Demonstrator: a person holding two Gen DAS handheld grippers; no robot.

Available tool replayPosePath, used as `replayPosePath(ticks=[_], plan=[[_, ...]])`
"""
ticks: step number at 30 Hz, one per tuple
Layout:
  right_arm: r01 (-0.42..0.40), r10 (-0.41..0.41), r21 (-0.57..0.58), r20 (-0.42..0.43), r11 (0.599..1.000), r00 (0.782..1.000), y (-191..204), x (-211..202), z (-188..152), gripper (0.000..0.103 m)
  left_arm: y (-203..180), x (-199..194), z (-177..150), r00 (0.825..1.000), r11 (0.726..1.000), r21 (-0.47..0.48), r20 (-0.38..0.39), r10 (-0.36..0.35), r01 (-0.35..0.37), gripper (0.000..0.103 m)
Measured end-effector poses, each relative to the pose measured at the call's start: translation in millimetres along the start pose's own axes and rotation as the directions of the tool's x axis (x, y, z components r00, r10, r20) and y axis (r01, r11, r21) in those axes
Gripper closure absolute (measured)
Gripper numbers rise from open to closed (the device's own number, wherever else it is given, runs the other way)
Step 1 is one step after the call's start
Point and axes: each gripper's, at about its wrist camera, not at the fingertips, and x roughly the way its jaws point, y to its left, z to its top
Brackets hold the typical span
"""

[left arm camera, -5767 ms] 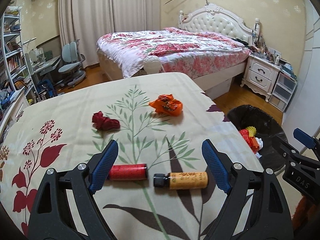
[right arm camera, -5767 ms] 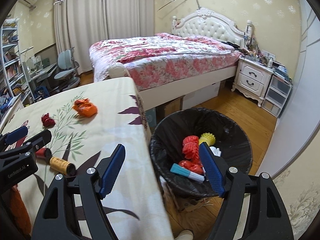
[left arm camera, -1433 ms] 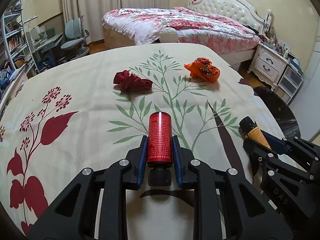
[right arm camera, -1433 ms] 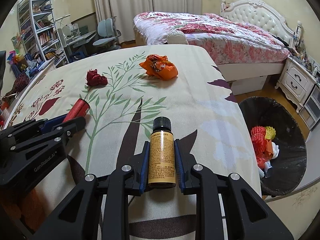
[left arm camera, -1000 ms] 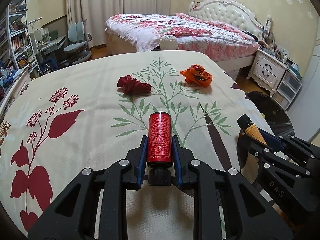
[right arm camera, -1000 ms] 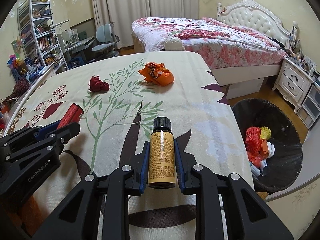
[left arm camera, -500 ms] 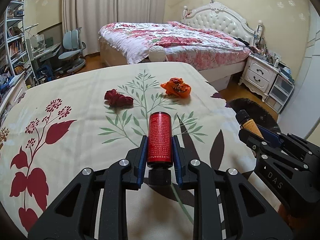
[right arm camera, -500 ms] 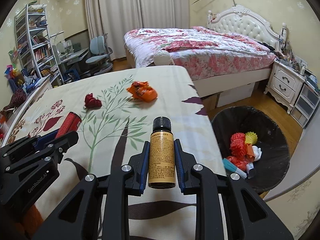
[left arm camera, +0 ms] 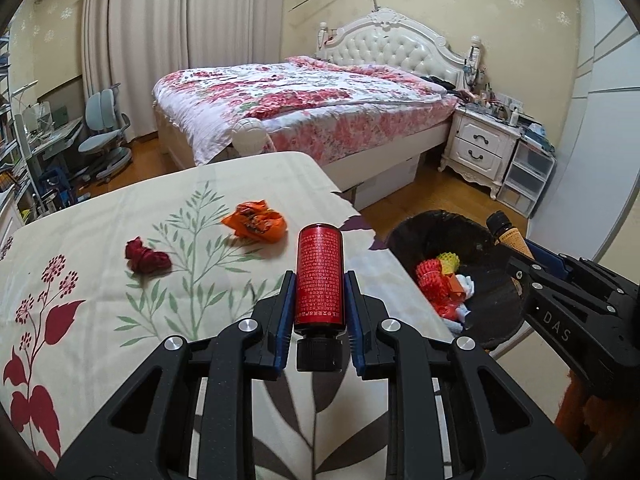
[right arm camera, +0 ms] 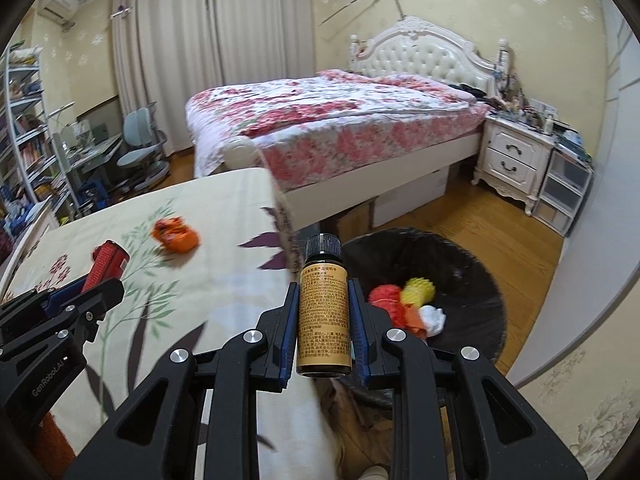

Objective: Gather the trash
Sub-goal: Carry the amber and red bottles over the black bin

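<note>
My left gripper (left arm camera: 319, 280) is shut on a red bottle (left arm camera: 319, 280) with a black cap, held above the right side of the table (left arm camera: 100, 340). The right gripper (right arm camera: 323, 292) is shut on a yellow-labelled brown bottle (right arm camera: 323, 312), held past the table's edge near the black trash bin (right arm camera: 460, 280). The same bin (left arm camera: 448, 236) appears to the right in the left wrist view, with red, yellow and white scraps inside. An orange crumpled wrapper (left arm camera: 256, 222) and a dark red crumpled scrap (left arm camera: 146, 258) lie on the floral cloth.
A bed (left arm camera: 300, 100) with a floral cover stands behind the table, a white nightstand (left arm camera: 480, 148) and plastic drawers (left arm camera: 524, 176) to its right. A desk chair (left arm camera: 104, 128) and shelves are at the left. Wooden floor lies between bed and bin.
Both grippers, each carrying its bottle, have lifted and swung to the right toward the bin. The bin has come further into both views; the wrappers on the cloth have not moved.
</note>
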Motion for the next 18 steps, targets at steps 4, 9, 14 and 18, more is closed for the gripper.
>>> replayPosePath(ticks=[4, 9, 14, 18], plan=[[0.031, -0.031, 0.036, 0.000, 0.999, 1.000, -22, 8, 3, 0.078, -25, 16, 9, 1.000, 0.999, 0.032, -0.001, -0.030, 0.030, 0.080], [0.067, -0.066, 0.061, -0.014, 0.996, 0.998, -42, 21, 2, 0.078, -52, 35, 18, 0.999, 0.997, 0.063, -0.005, -0.051, 0.052, 0.080], [0.095, -0.093, 0.074, -0.024, 0.993, 0.995, -55, 32, 0, 0.078, -71, 58, 23, 0.997, 0.995, 0.066, -0.039, -0.070, 0.072, 0.080], [0.107, -0.105, 0.090, -0.032, 0.990, 0.994, -65, 39, -1, 0.078, -82, 76, 24, 0.997, 0.995, 0.073, -0.058, -0.060, 0.064, 0.080]])
